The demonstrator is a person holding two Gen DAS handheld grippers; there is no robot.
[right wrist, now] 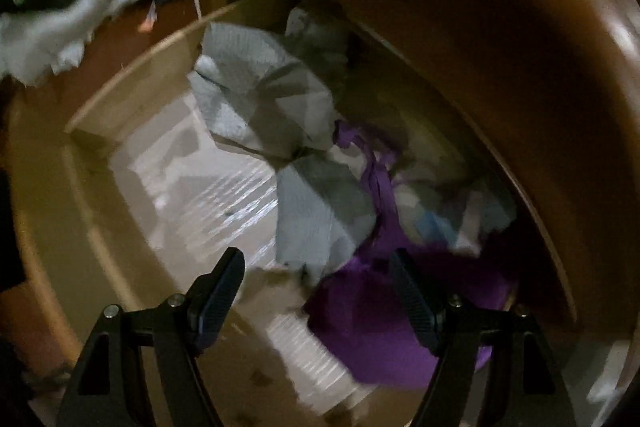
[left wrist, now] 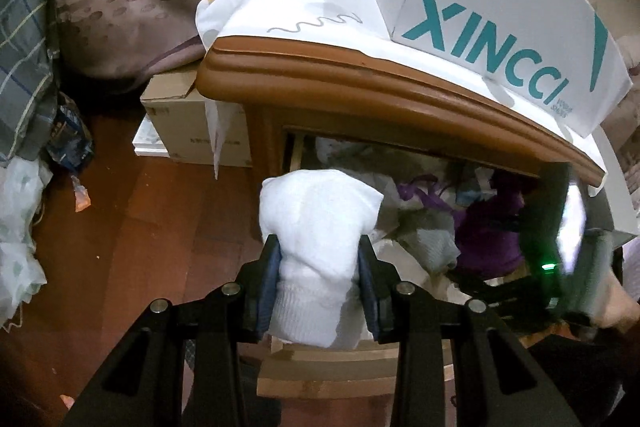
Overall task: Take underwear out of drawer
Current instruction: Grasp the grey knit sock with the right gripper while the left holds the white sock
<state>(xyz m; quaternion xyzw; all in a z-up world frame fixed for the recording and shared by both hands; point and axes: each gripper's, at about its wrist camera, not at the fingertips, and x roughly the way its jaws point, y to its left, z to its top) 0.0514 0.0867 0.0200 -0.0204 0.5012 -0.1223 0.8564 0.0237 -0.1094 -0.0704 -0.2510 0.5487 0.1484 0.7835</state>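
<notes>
Inside drawer (right wrist: 120, 99): purple (right wrist: 372, 331), grey garments (right wrist: 260, 95); left tongs (left wrist: 320, 267) clamp white underwear (left wrist: 316, 223), right tongs (right wrist: 320, 287) apart.

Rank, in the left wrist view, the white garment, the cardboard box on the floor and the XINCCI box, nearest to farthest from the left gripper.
1. White garment: clamped in the left gripper.
2. Cardboard box: floor, upper left.
3. XINCCI box: on the cabinet top, upper right.

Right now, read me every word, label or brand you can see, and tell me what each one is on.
"XINCCI": large teal letters on the white box on the cabinet top.
Small grey print beside it on that box: too small to read.
Print on the cardboard box on the floor: too blurred.
Right wrist view: no text.
</notes>
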